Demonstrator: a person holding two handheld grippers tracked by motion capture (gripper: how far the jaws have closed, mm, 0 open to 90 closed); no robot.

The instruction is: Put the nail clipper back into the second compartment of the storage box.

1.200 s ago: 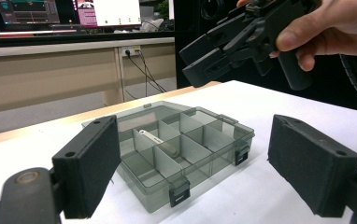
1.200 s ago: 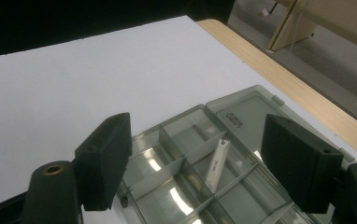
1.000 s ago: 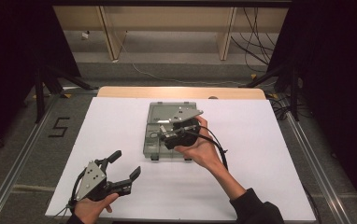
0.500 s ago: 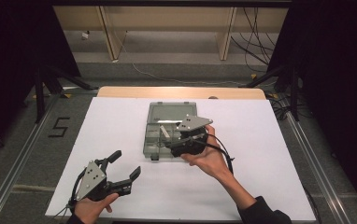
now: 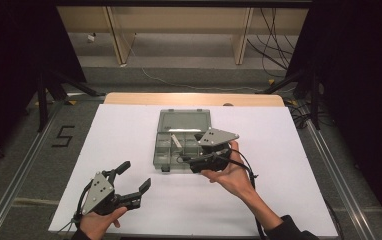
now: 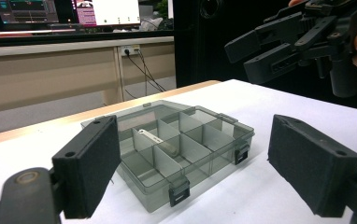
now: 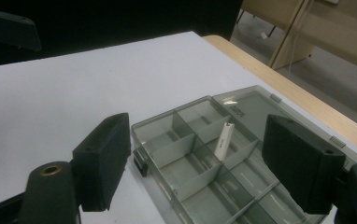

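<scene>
The setting is a lab or recording room. A worktop (image 5: 129, 150) under a white sheet stands between black curtains (image 5: 359, 75). Metal rails (image 5: 14, 185) run along the grey floor, which bears a taped number 5 (image 5: 63, 136). Loose cables (image 5: 274, 35) trail behind; lit computer screens (image 6: 69, 10) sit on a far desk.

Smoky grey box (image 5: 181, 140) with white stick (image 7: 224, 141), white table (image 5: 129, 130).
</scene>
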